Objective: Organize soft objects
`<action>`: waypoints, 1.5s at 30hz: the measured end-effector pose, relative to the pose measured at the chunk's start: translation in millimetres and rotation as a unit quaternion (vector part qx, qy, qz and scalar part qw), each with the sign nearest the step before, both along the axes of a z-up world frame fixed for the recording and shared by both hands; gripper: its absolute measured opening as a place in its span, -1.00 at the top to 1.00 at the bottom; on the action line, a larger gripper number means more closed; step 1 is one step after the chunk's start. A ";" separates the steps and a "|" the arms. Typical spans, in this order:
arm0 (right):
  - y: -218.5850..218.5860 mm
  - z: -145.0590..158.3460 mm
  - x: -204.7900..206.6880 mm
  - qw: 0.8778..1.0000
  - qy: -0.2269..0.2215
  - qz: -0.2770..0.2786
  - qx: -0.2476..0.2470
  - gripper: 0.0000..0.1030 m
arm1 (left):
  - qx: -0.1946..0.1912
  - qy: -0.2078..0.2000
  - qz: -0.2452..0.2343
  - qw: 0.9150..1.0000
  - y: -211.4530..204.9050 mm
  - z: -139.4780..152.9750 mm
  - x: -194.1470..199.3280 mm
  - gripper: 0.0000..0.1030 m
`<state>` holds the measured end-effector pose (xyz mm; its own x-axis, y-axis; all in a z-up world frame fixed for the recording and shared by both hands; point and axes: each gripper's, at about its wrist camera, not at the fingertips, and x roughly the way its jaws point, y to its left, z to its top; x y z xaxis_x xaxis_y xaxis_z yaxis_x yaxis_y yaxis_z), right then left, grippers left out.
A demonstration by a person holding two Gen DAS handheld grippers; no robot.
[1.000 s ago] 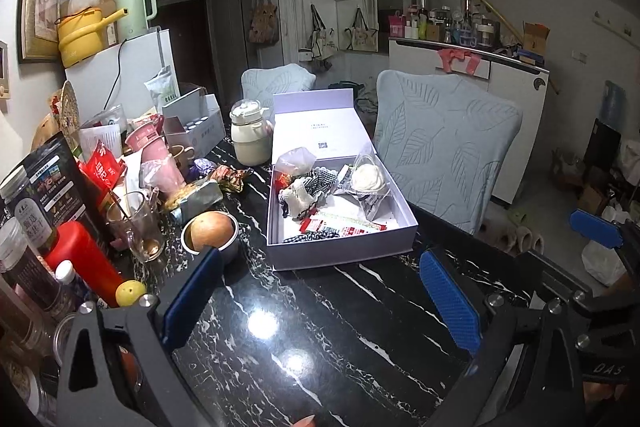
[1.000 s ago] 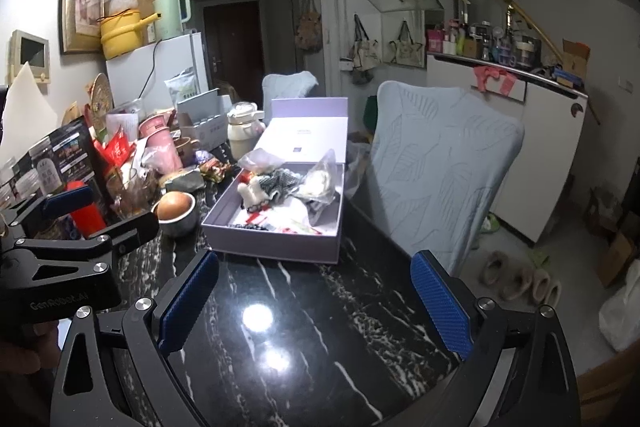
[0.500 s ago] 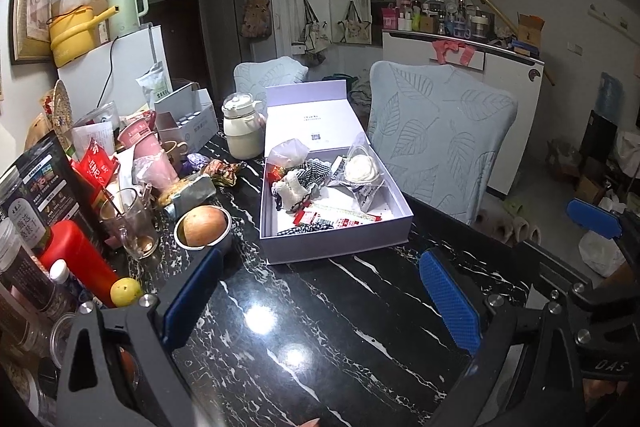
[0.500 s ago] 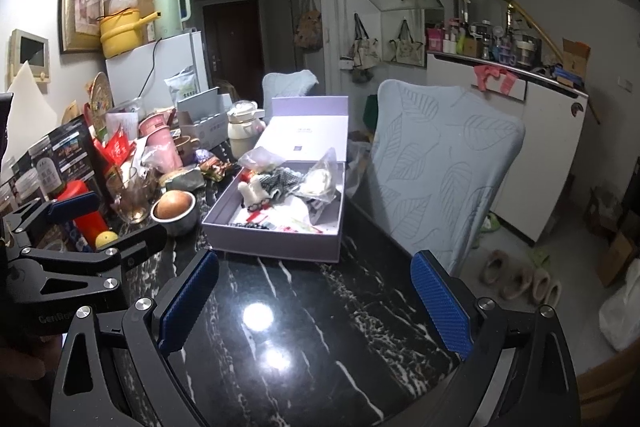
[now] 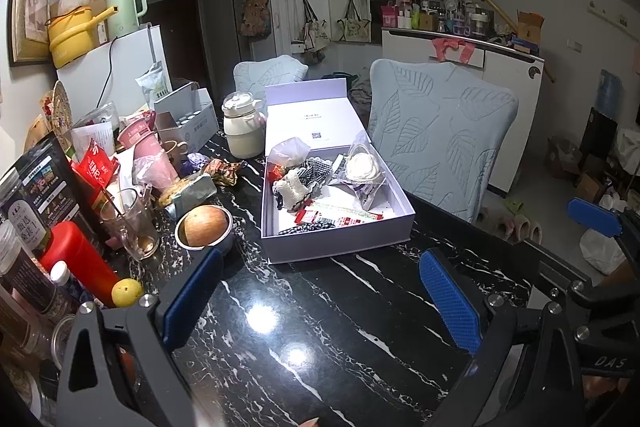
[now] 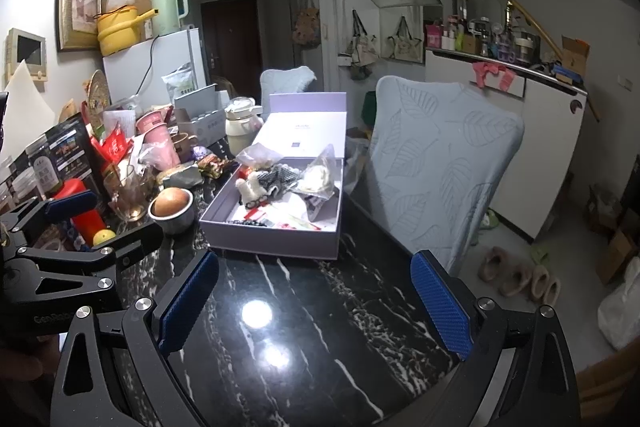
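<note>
While held low over the dark worktop (image 5: 360, 327), shows, in the left wrist view, the left gripper (image 5: 320, 279) spread wide with nothing between its blue pads, aimed at the open pale box (image 5: 340, 251) just ahead. Finds the soft things inside that box: a white plush toy (image 5: 294, 187) lying against a checked cloth (image 5: 320, 169), and a clear bag (image 5: 362, 167) with a white round piece in it, leaning toward the right wall. Also shows flat red packets (image 5: 336, 217) on the floor of the box. Has the lid folded back, likely to leave free reach from above.

In the right wrist view, shows the right gripper (image 6: 312, 267) spread likewise and empty, facing the box (image 6: 272, 239) from its near corner, with the left gripper alongside at the left edge. Places the plush toy (image 6: 252, 187) and the clear bag (image 6: 316, 179) within the box walls here too. Fits either a box being filled with soft things or one about to be sorted through; cannot tell which from here.
</note>
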<state>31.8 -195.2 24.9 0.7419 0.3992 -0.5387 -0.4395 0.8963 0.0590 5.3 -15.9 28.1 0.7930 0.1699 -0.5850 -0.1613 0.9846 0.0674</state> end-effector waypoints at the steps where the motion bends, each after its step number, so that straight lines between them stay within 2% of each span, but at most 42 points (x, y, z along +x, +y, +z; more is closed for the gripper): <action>1: 0.1 -0.2 0.0 1.000 0.000 0.000 -0.001 -0.90 | 0.002 0.000 0.000 1.000 -0.1 -0.3 0.2 -0.95; 24: -12.5 -5.0 2.2 1.000 0.009 -0.017 -0.004 -0.90 | 0.003 0.011 -0.023 1.000 -12.2 -2.5 4.5 -0.95; 30: -15.4 -5.7 2.3 1.000 0.011 -0.024 -0.004 -0.90 | -0.009 0.016 -0.034 0.999 -14.1 -2.7 5.3 -0.95; 45: -20.9 -6.7 3.5 0.999 0.013 -0.035 -0.003 -0.90 | -0.012 0.015 -0.033 0.999 -13.8 -2.8 4.2 -0.95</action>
<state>35.2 -216.1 18.2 0.7538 0.3436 -0.5601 -0.3748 0.9250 0.0630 9.5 -29.7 25.4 0.7842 0.1033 -0.6118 -0.0940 0.9944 0.0474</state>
